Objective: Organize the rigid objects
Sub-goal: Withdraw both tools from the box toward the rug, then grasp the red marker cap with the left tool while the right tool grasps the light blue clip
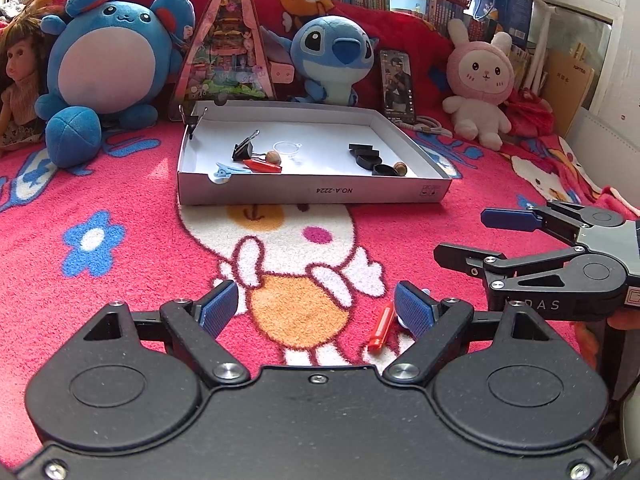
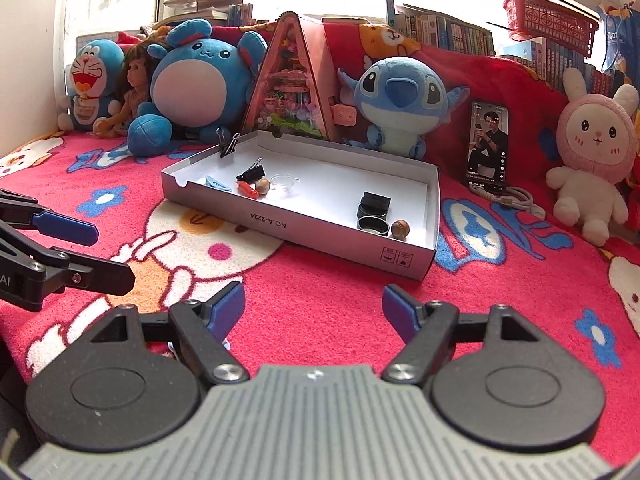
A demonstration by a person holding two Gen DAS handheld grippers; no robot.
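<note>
Most of the small items already sit in the white box [image 1: 312, 194], well ahead of both sets of fingers. Two loose groups show inside. Left group: black binder clip [image 1: 245, 148], blue hair clip [image 1: 224, 171], red tube [image 1: 262, 166], a nut [image 1: 273, 157], clear little funnel [image 1: 286, 147]. Right group: black rings [image 1: 366, 155] stacked together, second nut [image 1: 400, 167] touching the nearest ring. Another binder clip [image 1: 192, 120] is clipped on the box's far left corner.

Left to do, as far as visible: one red tube [image 1: 382, 326] lies on the pink blanket [image 1: 120, 280], just beside the left gripper's [image 1: 316, 312] right fingertip, on its inner side. Something pale pokes out right behind that fingertip, too hidden to name.

Left gripper: fingers spread wide, nothing pinched, blanket between them. Right gripper [image 2: 314, 308]: fingers also spread, empty, only blanket between them; in the left wrist view it sits off to the right, tips pointing left.

Judgement: task looks late-stage, sorting mostly done; the loose tube likely belongs with the red one in the left group. The left gripper is nearest to it.
</note>
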